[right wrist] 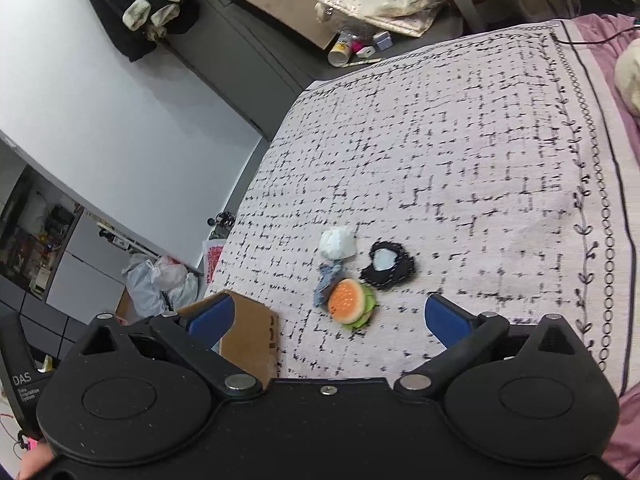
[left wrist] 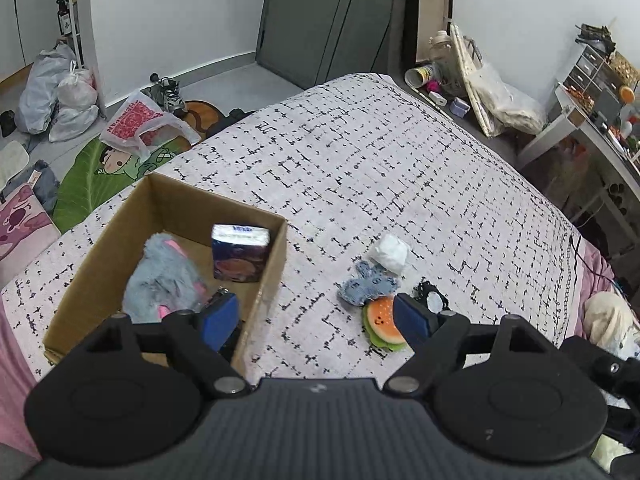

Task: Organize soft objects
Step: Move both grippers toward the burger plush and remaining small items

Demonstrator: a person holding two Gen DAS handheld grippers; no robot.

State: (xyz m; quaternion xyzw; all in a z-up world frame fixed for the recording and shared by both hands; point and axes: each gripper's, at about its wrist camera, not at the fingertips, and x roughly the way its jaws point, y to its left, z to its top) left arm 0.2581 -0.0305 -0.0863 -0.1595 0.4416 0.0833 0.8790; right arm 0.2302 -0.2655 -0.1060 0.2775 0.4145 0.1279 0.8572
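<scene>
A cardboard box (left wrist: 272,256) sits on the patterned bedspread (left wrist: 380,152) and holds a grey plush (left wrist: 164,276) and a tissue pack (left wrist: 240,252). To its right lie a burger plush (left wrist: 382,322), a denim toy (left wrist: 368,286), a white soft lump (left wrist: 390,252) and a black-and-white pouch (left wrist: 432,298). My left gripper (left wrist: 316,322) is open and empty, above the box's right wall. My right gripper (right wrist: 328,318) is open and empty, just short of the burger plush (right wrist: 350,302), with the denim toy (right wrist: 326,280), white lump (right wrist: 338,242), pouch (right wrist: 388,262) and box corner (right wrist: 250,336) in view.
The bedspread (right wrist: 460,152) ends at a floor with plastic bags (left wrist: 60,92), a printed bag (left wrist: 136,124), shoes (left wrist: 168,94) and a green mat (left wrist: 92,176). Clutter and bottles (left wrist: 444,68) stand past the far edge. A pink sheet (right wrist: 616,44) lies to the right.
</scene>
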